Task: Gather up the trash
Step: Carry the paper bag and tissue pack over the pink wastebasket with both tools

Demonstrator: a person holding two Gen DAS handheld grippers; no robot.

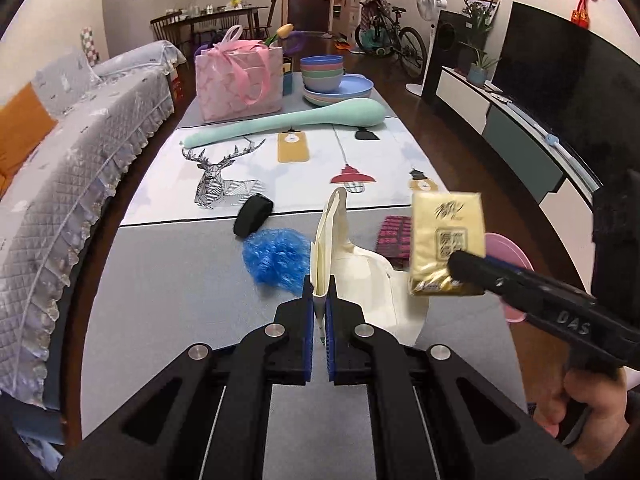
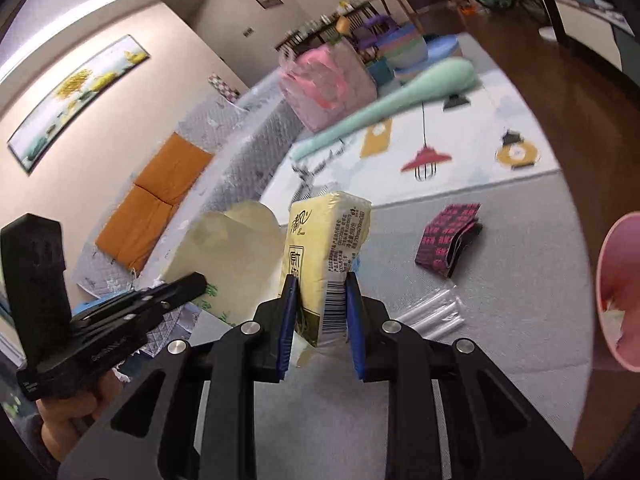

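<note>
My left gripper (image 1: 319, 296) is shut on the rim of a cream paper bag (image 1: 360, 276), holding it upright and open on the grey table cloth (image 1: 168, 300). My right gripper (image 2: 322, 292) is shut on a yellow tissue pack (image 2: 328, 240) and holds it in the air just right of the bag (image 2: 236, 252). In the left wrist view the pack (image 1: 446, 236) hangs above the bag's right side, with the right gripper (image 1: 464, 268) coming in from the right. A crumpled blue plastic piece (image 1: 276, 260), a black roll (image 1: 254, 214) and a pink-black wrapper (image 1: 394, 236) lie on the table.
A pink bowl (image 2: 618, 292) stands at the table's right edge, and a clear plastic wrapper (image 2: 436, 312) lies near it. Further back are a long mint pillow (image 1: 288, 120), a pink gift bag (image 1: 238, 80) and stacked bowls (image 1: 324, 74). A sofa (image 1: 72, 160) runs along the left.
</note>
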